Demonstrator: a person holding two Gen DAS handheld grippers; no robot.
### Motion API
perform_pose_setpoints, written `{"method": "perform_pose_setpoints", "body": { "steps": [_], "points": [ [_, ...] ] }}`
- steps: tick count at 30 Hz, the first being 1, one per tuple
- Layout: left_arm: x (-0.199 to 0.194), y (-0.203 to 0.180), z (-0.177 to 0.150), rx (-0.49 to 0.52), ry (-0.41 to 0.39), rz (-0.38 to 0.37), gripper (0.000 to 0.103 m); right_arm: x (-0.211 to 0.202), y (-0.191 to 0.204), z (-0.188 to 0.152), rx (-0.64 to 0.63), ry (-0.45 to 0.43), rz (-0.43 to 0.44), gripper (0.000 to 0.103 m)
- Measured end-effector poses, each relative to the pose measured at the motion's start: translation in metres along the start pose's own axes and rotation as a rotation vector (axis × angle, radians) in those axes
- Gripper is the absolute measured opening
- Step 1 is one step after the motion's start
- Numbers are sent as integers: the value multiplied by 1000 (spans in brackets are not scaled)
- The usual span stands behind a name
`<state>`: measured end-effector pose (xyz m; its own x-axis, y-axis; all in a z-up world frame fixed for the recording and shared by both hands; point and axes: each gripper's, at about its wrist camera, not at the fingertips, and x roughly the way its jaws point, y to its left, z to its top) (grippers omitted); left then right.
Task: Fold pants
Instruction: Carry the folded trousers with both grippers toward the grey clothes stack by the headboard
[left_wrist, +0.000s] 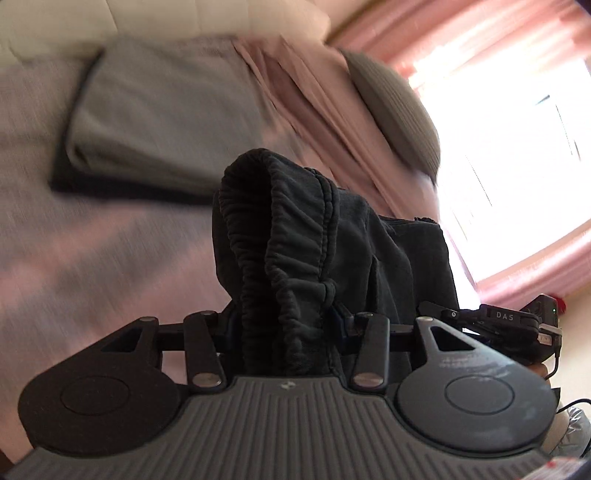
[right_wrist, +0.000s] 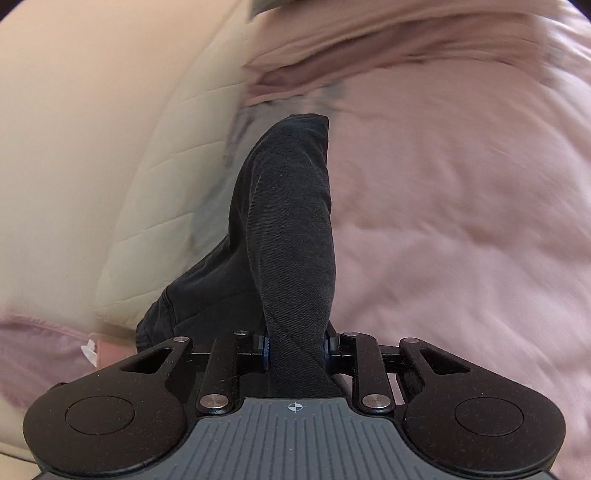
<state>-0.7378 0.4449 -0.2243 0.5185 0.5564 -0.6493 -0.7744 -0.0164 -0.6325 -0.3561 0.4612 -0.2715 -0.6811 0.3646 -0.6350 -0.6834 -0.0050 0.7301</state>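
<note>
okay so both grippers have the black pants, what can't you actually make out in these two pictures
- Left wrist view: left gripper pads, buried in the pants waistband.
- Right wrist view: which part of the pants the right gripper holds; cloth runs below the frame.
- Both views: bedding detail, motion-blurred.

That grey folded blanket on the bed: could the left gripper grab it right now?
Probably not: the left gripper is shut on the dark pants, which fill its jaws, and the grey blanket lies apart, further up the bed.
</note>
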Motion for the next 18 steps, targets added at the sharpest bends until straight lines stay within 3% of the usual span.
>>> {"method": "perform_pose_setpoints", "body": {
  "steps": [4, 10, 14, 18],
  "points": [
    [-1, 36, 84, -21, -95, 42, 41, 86, 53, 66, -75, 31, 50, 21],
    [22, 84, 178, -85, -169, 57, 41, 191, 117, 148, -178, 72, 53, 21],
    [42, 108, 210, -117, -180, 57, 41, 238, 132, 183, -212, 89, 44, 21],
    [65, 123, 225, -128, -153, 71, 41, 269, 123, 192, -195, 110, 22, 21]
  ]
}}
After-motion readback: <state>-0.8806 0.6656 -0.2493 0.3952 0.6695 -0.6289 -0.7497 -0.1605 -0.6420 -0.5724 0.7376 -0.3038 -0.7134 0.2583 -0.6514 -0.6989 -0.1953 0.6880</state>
